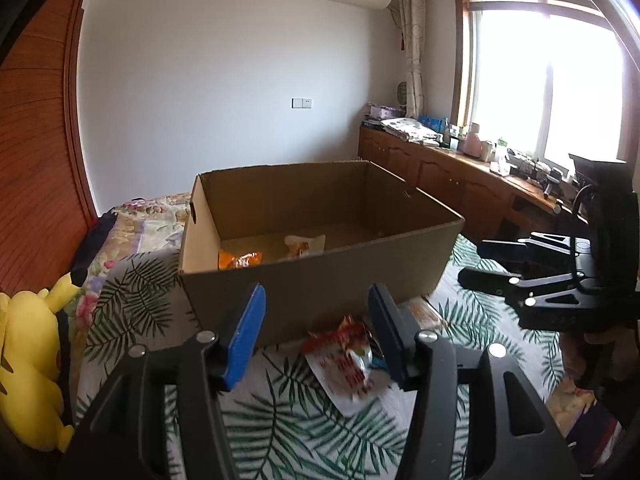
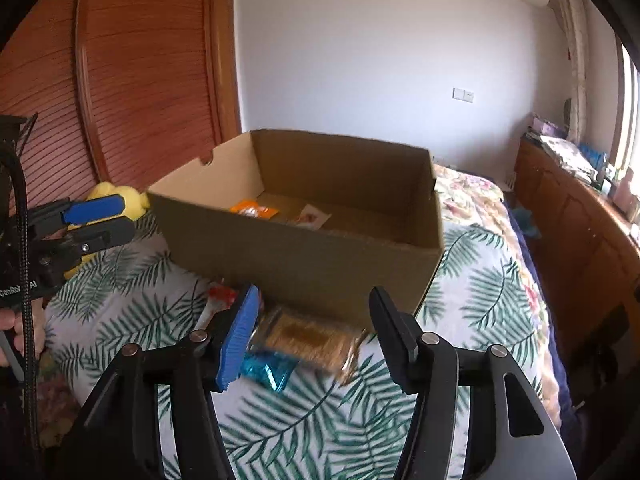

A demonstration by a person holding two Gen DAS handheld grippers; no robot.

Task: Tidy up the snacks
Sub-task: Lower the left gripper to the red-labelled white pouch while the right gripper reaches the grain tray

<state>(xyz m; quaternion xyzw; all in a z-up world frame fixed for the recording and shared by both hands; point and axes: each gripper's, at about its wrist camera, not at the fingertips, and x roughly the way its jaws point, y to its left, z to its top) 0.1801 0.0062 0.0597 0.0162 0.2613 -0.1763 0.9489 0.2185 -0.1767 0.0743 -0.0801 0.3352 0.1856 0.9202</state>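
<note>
Snacks are partly sorted: 2 packets already lie inside the open cardboard box (image 1: 320, 240), an orange packet (image 1: 239, 259) near its front-left corner and a pale packet (image 1: 305, 243) beside it. At least 3 more wait on the leaf-print bedspread (image 1: 288, 432) just in front of the box wall: a red-and-white snack packet (image 1: 347, 360), a clear pack of brown crackers (image 2: 310, 340) and a shiny blue wrapper (image 2: 267, 372) touching it.

Left gripper (image 1: 318, 334) hangs over the red-and-white packet with its jaws about half spread and nothing clamped; the packet lies flat below, nearer the right-hand finger. Right gripper (image 2: 314, 334) is likewise about half spread and empty, framing the cracker pack and the blue wrapper.

By this showing, under half the job looks done; the next step is likely closing on these packets and lifting them over the box rim.
</note>
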